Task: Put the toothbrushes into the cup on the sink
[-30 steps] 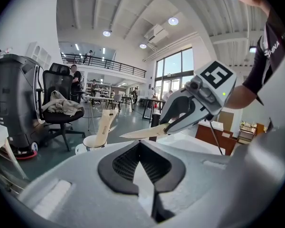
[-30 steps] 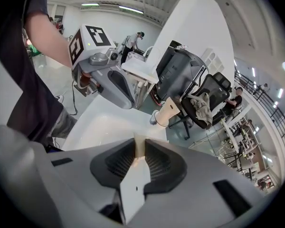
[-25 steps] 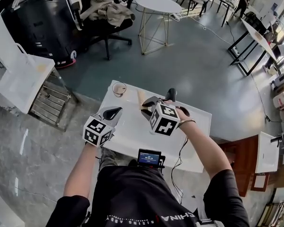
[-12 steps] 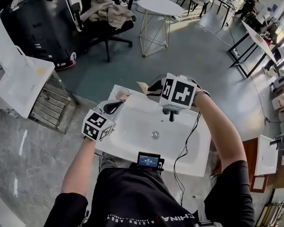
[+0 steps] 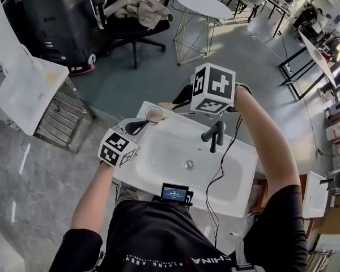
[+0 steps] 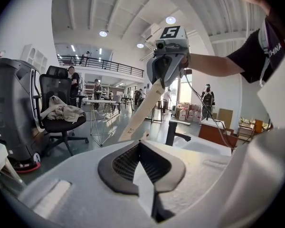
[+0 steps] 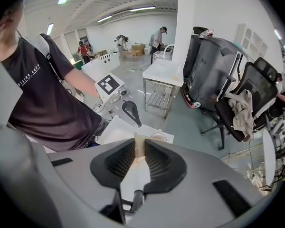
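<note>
A white sink (image 5: 238, 169) with a black faucet (image 5: 214, 135) lies below me. The cup (image 5: 154, 114) stands on its far left corner. My right gripper (image 5: 184, 98) hangs over the sink's back edge, just right of the cup, shut on a long cream toothbrush pack (image 5: 168, 105). In the right gripper view the pack (image 7: 139, 148) sticks out between the pads towards the cup (image 7: 157, 137). The left gripper view shows the pack (image 6: 142, 110) slanting down from the right gripper (image 6: 161, 80). My left gripper (image 5: 135, 127) rests low by the sink's left rim near the cup, its jaws together.
A round white table (image 5: 203, 5) on a wire frame and a black office chair with cloth (image 5: 137, 7) stand beyond the sink. A white shelf unit (image 5: 28, 89) is at the left. Desks and people fill the far room.
My right gripper has risen with the pack and swung from over the sink's middle to its back edge beside the cup, uncovering the faucet. The left gripper has crept towards the cup.
</note>
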The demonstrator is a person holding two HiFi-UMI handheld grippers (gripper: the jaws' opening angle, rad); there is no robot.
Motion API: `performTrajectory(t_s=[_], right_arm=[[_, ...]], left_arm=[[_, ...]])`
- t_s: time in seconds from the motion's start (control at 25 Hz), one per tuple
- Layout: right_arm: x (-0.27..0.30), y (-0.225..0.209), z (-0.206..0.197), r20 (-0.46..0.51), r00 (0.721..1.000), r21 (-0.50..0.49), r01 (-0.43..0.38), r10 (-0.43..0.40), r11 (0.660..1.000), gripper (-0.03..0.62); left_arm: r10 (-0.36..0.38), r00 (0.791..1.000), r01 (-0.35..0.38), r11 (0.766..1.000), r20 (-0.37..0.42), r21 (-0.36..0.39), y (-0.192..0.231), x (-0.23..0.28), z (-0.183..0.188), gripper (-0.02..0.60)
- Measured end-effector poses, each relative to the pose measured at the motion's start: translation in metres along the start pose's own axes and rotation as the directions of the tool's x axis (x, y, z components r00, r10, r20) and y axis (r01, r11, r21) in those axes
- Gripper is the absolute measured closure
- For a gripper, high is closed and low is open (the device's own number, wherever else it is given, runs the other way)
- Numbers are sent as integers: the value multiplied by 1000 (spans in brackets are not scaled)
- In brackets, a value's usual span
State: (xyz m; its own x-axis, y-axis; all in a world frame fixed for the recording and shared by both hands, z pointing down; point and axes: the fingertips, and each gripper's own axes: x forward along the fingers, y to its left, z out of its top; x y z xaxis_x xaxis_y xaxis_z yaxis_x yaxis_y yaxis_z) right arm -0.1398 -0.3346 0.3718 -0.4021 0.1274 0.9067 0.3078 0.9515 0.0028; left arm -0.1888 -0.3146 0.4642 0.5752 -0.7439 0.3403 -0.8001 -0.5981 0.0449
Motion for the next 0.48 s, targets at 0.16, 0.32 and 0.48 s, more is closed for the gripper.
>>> performTrajectory(t_s=[0.16, 0.32, 0.48], right_arm=[[17, -8, 12, -43, 996, -14, -83, 82, 996, 522], [36, -15, 20, -89, 981, -12, -172, 170, 985, 522], [54, -23, 26, -117, 964, 8, -238, 237, 971, 522]], left_arm=[[1, 1000, -1, 1000, -10, -19, 12, -2, -6, 584], [1, 1000, -1, 999, -15, -33, 24, -2, -11, 584], [-1, 1000, 0, 999, -24, -47, 33, -3, -19, 584]])
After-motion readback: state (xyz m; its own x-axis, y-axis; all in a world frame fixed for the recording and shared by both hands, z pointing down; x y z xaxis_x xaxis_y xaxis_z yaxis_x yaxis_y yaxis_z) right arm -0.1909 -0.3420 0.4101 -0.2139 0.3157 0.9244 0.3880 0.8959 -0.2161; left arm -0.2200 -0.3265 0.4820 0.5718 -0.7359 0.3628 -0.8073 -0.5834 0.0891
